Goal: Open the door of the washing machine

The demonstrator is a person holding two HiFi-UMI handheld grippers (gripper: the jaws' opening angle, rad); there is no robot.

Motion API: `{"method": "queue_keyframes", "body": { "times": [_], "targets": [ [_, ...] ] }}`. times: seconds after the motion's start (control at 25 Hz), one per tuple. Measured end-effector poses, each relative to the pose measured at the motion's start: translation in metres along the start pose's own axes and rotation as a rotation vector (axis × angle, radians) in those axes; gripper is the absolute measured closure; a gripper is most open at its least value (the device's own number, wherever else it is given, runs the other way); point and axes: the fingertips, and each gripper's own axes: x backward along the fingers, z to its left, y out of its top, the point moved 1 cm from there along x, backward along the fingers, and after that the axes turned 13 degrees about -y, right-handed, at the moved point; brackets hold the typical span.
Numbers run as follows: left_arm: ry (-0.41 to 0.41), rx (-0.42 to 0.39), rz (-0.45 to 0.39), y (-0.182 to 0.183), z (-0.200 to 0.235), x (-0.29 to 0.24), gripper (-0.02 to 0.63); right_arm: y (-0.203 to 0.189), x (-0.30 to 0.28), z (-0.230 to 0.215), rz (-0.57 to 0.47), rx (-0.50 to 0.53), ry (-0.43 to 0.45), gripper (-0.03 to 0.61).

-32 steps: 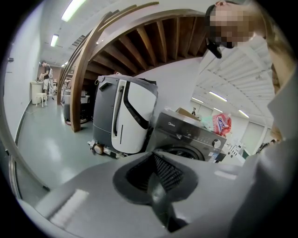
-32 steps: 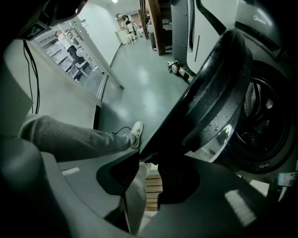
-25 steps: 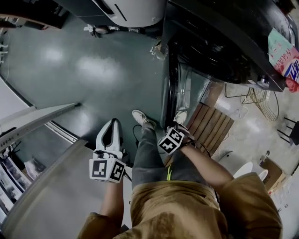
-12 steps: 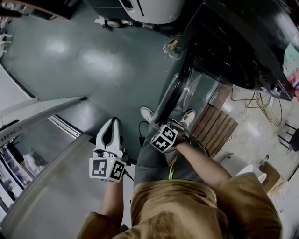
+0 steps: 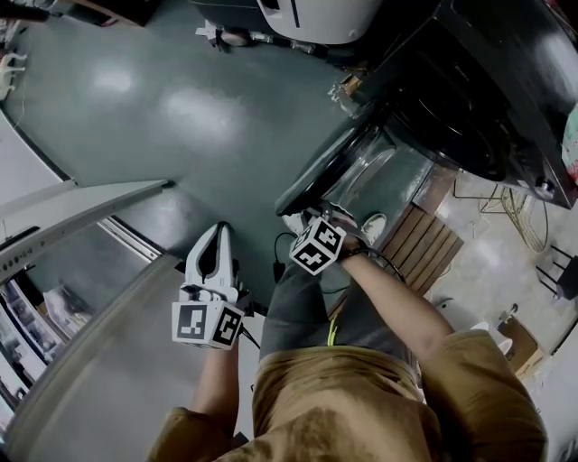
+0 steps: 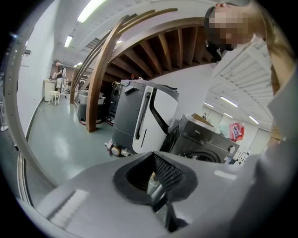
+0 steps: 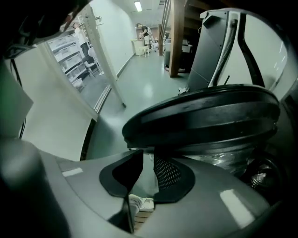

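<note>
In the head view the dark washing machine (image 5: pixel 470 90) stands at the upper right, and its round door (image 5: pixel 316 176) hangs partly swung out over the floor. My right gripper (image 5: pixel 312 217) points steeply down at the door's lower edge and is shut on the rim. The right gripper view shows the black door ring (image 7: pixel 205 116) right above the right gripper (image 7: pixel 146 155), with the rim between the pads. My left gripper (image 5: pixel 217 230) hovers over the floor to the left, its tips together and nothing in them. In the left gripper view the left gripper (image 6: pixel 151 179) faces the washing machine (image 6: pixel 205 144).
A tall white-and-grey machine (image 5: pixel 307 13) stands behind the washer. A slatted wooden board (image 5: pixel 420 239) and a wire basket (image 5: pixel 519 212) lie on the floor at the right. A grey sloping rail (image 5: pixel 81 217) runs along the left. My shoe (image 5: pixel 375 226) is under the door.
The door has swung further out, its lower edge going left with my right gripper on it. My left gripper has shifted only slightly.
</note>
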Motion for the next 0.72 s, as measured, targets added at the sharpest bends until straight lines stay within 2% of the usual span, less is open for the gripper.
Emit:
{"method": "queue_keyframes", "body": {
  "times": [0.12, 0.24, 0.52, 0.72],
  "targets": [
    [-0.001, -0.013, -0.004, 0.005, 0.008, 0.001, 0.554, 0.025, -0.006, -0.018, -0.019, 0.004, -0.014, 0.511],
    [-0.005, -0.039, -0.005, 0.011, 0.014, 0.003, 0.554, 0.051, -0.009, -0.037, -0.053, -0.010, -0.071, 0.509],
    [-0.012, -0.036, -0.027, 0.022, 0.024, 0.001, 0.554, 0.099, -0.015, -0.106, -0.114, -0.054, -0.229, 0.511],
    [-0.008, -0.034, -0.029, 0.026, 0.030, 0.001, 0.554, 0.122, -0.023, -0.146, -0.136, -0.063, -0.291, 0.511]
  ]
}}
